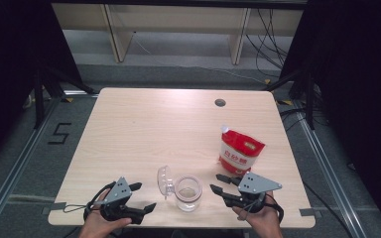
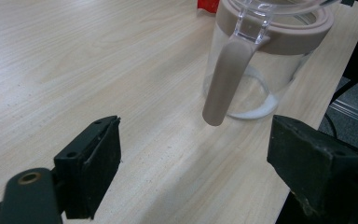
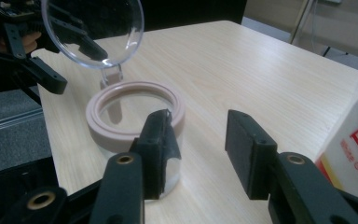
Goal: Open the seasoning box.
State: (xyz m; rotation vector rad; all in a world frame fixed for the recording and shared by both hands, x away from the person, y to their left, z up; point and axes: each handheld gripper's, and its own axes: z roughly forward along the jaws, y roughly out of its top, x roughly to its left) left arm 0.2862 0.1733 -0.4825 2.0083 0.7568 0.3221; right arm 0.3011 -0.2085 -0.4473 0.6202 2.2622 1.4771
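Left gripper (image 1: 141,197) wide open near the table's front edge, holding nothing, just left of the jar (image 1: 187,193). Jar at front centre, lid (image 1: 164,181) flipped up on its left side, a little white at the bottom. Right gripper (image 1: 222,184) open too, empty, between jar and red bag (image 1: 240,150) just behind. Probably sugar into jar next: steady the jar from the left, grip the bag high, keep the lid clear.
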